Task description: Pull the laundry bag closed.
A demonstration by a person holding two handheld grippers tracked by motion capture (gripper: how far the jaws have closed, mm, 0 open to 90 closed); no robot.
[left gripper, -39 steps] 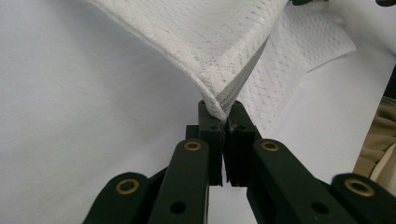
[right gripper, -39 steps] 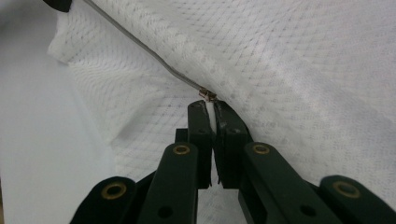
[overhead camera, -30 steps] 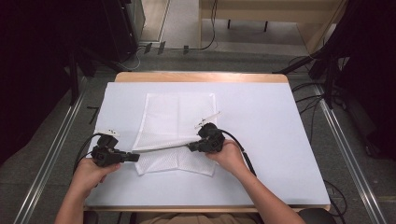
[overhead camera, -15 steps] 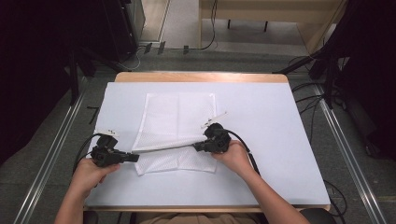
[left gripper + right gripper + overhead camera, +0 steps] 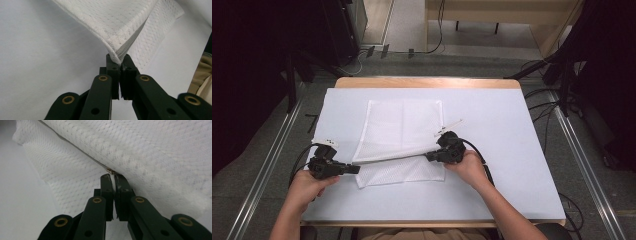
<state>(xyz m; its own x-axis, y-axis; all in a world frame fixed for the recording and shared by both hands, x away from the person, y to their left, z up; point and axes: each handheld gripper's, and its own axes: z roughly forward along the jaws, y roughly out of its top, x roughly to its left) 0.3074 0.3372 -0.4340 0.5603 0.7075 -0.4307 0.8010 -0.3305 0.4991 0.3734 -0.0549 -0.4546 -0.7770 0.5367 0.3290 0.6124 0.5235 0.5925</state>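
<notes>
Mesh cloth [image 5: 402,131], white and folded, lies on the white tabletop [image 5: 512,130] in the high view, and we hold it at two points along one edge. Our left gripper [image 5: 354,169] pinches the cloth's near left corner, and our right gripper [image 5: 430,156] pinches the same edge farther along, near the cloth's right side. Between the two sets of fingers that edge runs taut in a straight line, lifted a little over a lower layer of cloth that lies flat just on our side of it. The rest of the cloth spreads flat away from the fingers, toward the far side of the tabletop.

In the left gripper view, our fingers [image 5: 113,72] are clenched on the cloth [image 5: 117,22] at a corner, where a grey hem meets the tips. The mesh fans up and away from the tips, and a second layer hangs just to their right. Bare tabletop [image 5: 37,62] lies to their left.

In the right gripper view, our fingers [image 5: 107,187] are clenched on a thin fold of the cloth [image 5: 150,157], right below a grey hem line that crosses just above the tips. Mesh lies on both sides of the fingers, with a lower layer to their left and bare tabletop [image 5: 15,195] beyond it.
</notes>
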